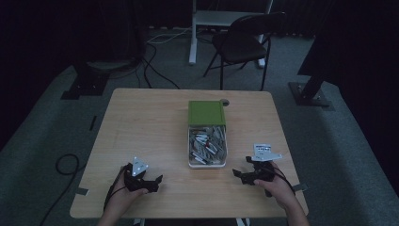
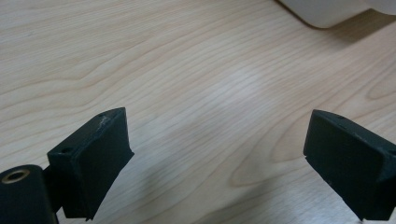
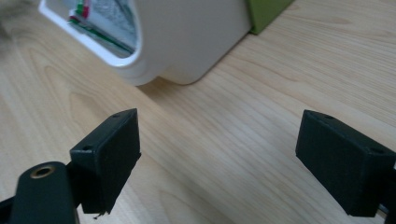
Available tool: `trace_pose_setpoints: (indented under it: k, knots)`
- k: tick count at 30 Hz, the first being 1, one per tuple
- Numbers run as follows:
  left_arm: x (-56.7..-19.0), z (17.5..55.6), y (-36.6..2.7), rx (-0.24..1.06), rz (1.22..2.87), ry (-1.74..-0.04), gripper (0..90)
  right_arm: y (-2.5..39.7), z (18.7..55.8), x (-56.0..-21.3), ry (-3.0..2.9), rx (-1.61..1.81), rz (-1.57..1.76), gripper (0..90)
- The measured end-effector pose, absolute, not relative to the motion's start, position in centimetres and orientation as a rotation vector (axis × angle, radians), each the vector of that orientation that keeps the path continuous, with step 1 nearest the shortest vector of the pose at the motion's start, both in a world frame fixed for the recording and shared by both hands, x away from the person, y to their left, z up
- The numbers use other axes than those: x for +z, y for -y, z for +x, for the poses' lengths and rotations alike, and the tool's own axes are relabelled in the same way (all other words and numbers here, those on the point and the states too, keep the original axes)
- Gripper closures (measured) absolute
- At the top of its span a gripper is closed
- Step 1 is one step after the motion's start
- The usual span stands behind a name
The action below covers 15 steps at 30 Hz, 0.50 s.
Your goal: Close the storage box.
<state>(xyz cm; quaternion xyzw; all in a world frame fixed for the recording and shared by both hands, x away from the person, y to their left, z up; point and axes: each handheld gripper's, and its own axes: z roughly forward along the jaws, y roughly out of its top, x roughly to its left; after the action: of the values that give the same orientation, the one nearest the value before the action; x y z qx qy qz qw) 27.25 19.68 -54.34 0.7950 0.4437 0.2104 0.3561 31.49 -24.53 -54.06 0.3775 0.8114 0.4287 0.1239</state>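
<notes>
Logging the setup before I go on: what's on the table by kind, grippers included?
White box, with small packets inside: 1
Green lid: 1
Left gripper and right gripper, jaws apart, empty: 2
Total: 4

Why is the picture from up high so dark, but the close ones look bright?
High view: dim room, only the pale wooden table catches light. Left gripper view: bright wood with a soft whitish glare patch, black tool slightly blurred. Right gripper view: bright, white plastic box casts a soft shadow.
</notes>
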Motion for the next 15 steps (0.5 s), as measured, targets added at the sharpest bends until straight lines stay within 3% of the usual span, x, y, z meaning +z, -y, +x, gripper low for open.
trace_pose_setpoints:
  k: [15]
  knots:
    - [-53.6, 28.0, -16.0, 0.534, 2.021, -0.992, 7.9, 23.2, 31.6, -52.7, -2.343, 1.343, 1.036, 13.7]
